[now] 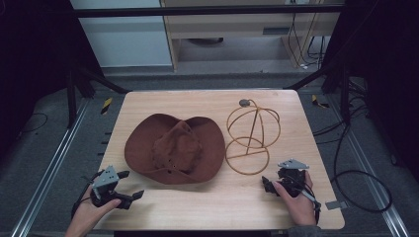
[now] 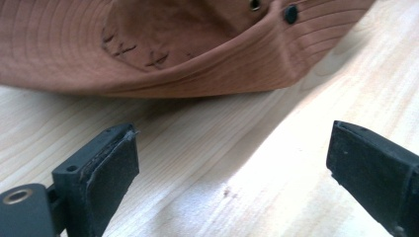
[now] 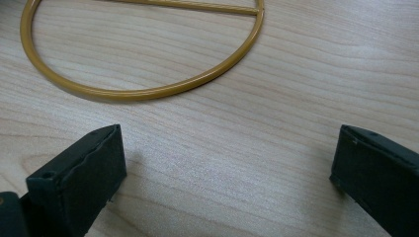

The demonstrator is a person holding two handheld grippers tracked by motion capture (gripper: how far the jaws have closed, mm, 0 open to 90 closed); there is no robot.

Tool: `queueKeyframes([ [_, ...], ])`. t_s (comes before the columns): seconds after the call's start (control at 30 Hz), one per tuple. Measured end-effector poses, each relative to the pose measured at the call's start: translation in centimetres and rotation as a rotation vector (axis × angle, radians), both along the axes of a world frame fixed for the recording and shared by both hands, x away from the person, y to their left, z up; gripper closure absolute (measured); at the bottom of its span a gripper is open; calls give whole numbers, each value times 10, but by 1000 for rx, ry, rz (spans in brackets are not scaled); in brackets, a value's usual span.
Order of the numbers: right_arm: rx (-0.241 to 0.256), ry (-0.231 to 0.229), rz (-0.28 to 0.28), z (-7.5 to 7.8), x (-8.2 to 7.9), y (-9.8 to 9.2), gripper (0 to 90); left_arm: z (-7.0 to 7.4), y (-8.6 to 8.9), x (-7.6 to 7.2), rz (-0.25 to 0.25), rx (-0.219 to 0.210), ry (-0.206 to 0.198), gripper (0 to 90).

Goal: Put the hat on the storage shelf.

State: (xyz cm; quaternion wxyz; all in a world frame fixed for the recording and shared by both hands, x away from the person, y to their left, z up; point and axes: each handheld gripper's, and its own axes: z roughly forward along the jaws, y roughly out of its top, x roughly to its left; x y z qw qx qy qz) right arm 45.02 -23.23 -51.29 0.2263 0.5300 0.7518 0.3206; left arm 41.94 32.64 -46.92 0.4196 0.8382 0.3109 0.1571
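Brown suede-looking hat (image 1: 174, 148) sits pretty much dead centre on the light wood counter (image 1: 207, 202), brim spread flat and the crown dented in, with a chin cord looping off the near edge. Just to its right, and as far as I can tell touching or nearly touching the brim, is a gold wire hat stand (image 1: 252, 136): a round base ring lying flat, a dome of hoops rising off it and a small dark knob at the top. Left gripper (image 1: 129, 186) is down at the near-left corner, held in the person's left hand (image 1: 91, 212), jaws spread wide with nothing between them. From the left gripper view you're looking straight at the hat's brim (image 2: 197, 74), stitched rows and a couple of small eyelets visible, and the brim is near but clearly apart from both pads, with bare wood in between. Right gripper (image 1: 269, 186) is at the near right, gripped by the right hand (image 1: 299, 202), sitting just in front of the stand's base ring. In the right gripper view its jaws are also wide open and holding nothing, hovering low over the wood, with the gold ring (image 3: 143, 89) and its crossbar lying a bit ahead of the tips, not touching them. So both sets of jaws are empty.
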Motion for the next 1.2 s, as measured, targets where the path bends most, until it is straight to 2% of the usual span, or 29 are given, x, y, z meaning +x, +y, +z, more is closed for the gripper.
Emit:
queueKeyframes([
  [0.03,0,0,1,0,0,0,4,3,0,0,-14,5,-2,44],
  [0.17,2,0,1,0,0,0,4,19,-3,-2,-36,-24,-16,44],
  [0.3,2,0,1,0,0,0,4,40,-11,-1,-40,-31,-32,43],
  [0.43,0,0,1,0,0,0,4,60,-25,10,-35,-13,-14,44],
  [0.5,0,0,1,0,0,0,4,67,-34,18,-33,14,-3,44],
  [0.57,2,0,1,0,0,0,4,73,-45,27,-31,69,0,44],
  [0.63,0,0,1,0,0,0,4,78,-54,34,-31,100,2,44],
  [0.8,1,1,1,0,0,0,4,90,-76,54,-52,190,1,42],
  [1.0,3,1,1,0,0,0,4,98,-91,74,-60,242,12,43],
  [1.2,2,-1,2,0,0,0,4,109,-103,91,-48,260,8,43],
])
